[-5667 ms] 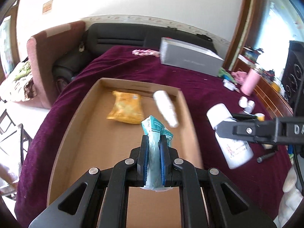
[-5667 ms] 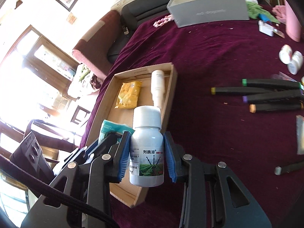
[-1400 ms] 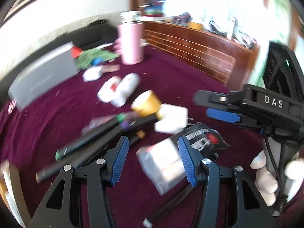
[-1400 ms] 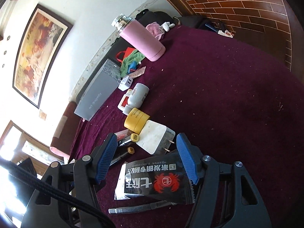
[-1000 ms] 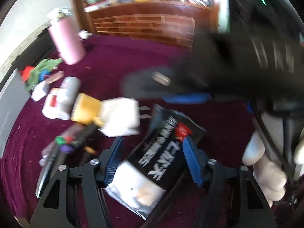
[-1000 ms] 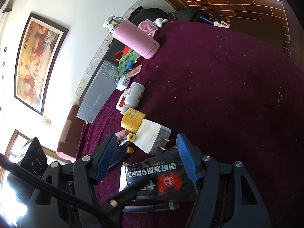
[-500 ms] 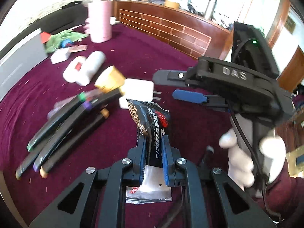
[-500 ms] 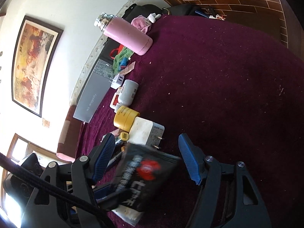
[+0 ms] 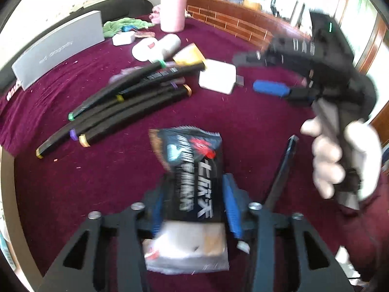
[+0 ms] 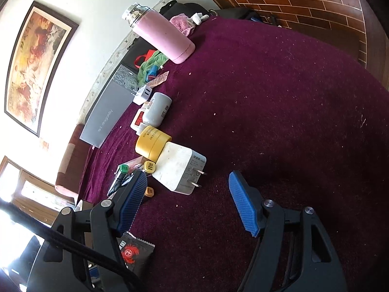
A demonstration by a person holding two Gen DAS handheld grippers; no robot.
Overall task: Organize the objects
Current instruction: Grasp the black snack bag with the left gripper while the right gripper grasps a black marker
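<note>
I'm looking at my left gripper (image 9: 194,202) low in its frame: matte black angular frame, blue ribbed pads, round silver screws along the arms. The right gripper (image 10: 187,202) looks the same — black body, blue ribbed pads, silver screws — with a thick black cable crossing the lower left. At right in the left view, a white-gloved hand (image 9: 340,155) wraps a black handle.

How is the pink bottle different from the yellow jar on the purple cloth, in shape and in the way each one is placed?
The pink bottle is tall and slim with a silver cap; the yellow jar is short and wide. The pink bottle stands upright at the far end of the purple cloth, apart from the clutter; the yellow jar lies on its side, against the white charger. Both are round containers resting on the cloth.
</note>
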